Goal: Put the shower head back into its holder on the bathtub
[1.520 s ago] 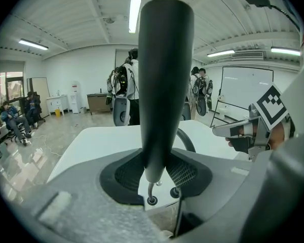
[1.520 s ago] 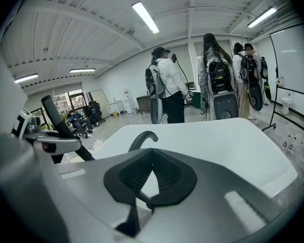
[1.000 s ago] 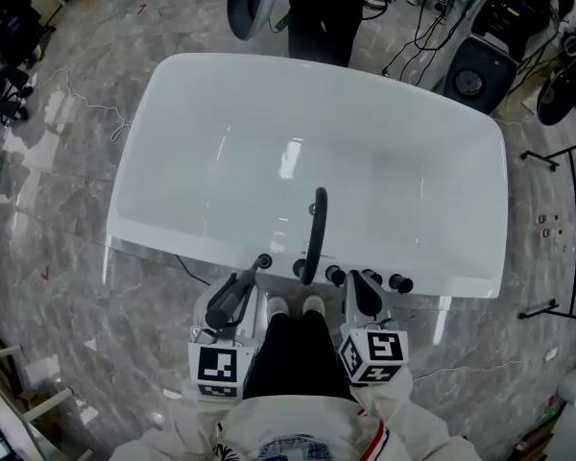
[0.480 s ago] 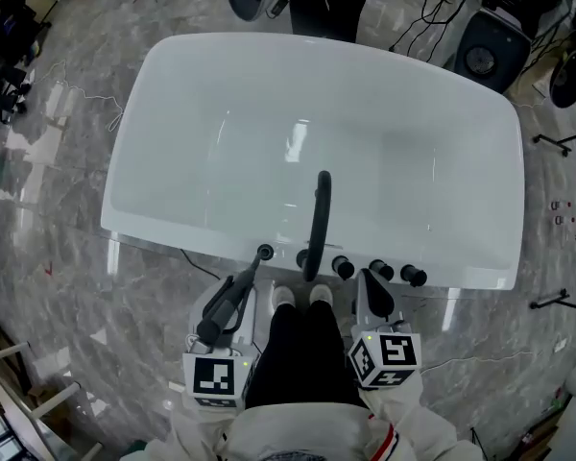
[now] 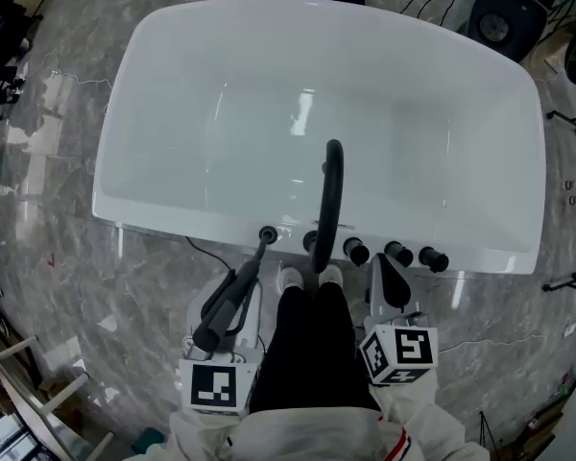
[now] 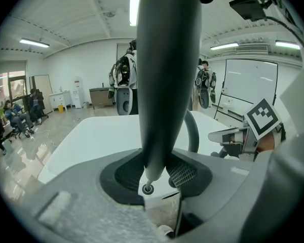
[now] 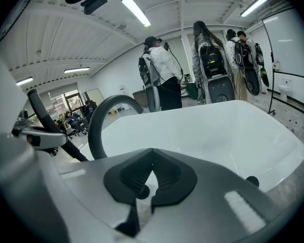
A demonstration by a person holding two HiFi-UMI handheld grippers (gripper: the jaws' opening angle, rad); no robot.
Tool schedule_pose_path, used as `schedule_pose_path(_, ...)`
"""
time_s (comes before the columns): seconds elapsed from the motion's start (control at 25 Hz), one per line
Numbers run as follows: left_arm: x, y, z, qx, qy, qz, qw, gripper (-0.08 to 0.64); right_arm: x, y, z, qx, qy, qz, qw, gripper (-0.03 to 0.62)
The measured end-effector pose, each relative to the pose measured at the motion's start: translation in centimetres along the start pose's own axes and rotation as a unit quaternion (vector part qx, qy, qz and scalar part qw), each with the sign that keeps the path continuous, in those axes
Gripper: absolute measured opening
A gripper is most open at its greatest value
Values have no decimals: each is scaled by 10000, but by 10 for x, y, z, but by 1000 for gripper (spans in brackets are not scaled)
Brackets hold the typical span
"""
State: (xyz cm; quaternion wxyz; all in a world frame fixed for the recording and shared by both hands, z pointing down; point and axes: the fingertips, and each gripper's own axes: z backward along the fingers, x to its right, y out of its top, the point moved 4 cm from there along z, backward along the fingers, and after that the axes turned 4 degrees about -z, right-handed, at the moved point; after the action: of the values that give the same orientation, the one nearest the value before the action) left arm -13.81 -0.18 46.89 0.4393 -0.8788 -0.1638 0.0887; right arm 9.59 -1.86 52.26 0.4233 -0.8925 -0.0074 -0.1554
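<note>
Left gripper (image 6: 154,173) clamped on 1 shower head (image 6: 164,75), top end cut off. Right gripper (image 7: 144,178) closed, empty. Ahead of both: 1 bathtub (image 5: 173,214), 1 spout (image 5: 331,190), 3 knobs (image 5: 398,253). Holder not discernible.

The head view looks steeply down from above and behind both tongs. The left tongs (image 5: 238,286) and right tongs (image 5: 389,275) sit at its lower edge, with the tub (image 5: 221,94) beyond them. Each gripper view rides low on its tongs, facing forward along the jaws, near the tub rim. All three views share the tub and the spout (image 5: 328,195) between the tongs.
</note>
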Motion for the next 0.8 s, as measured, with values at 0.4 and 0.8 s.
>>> schedule_pose_path(0.4,-1,-14,-15,-36,-20,119,9999,140,-1,3,-2,66,25,139,9999,6)
schedule_pose_path(0.8,-4,-26,-28,-66,28,196,9998,140,-5,-3,-9,-7,81,192,9998,6)
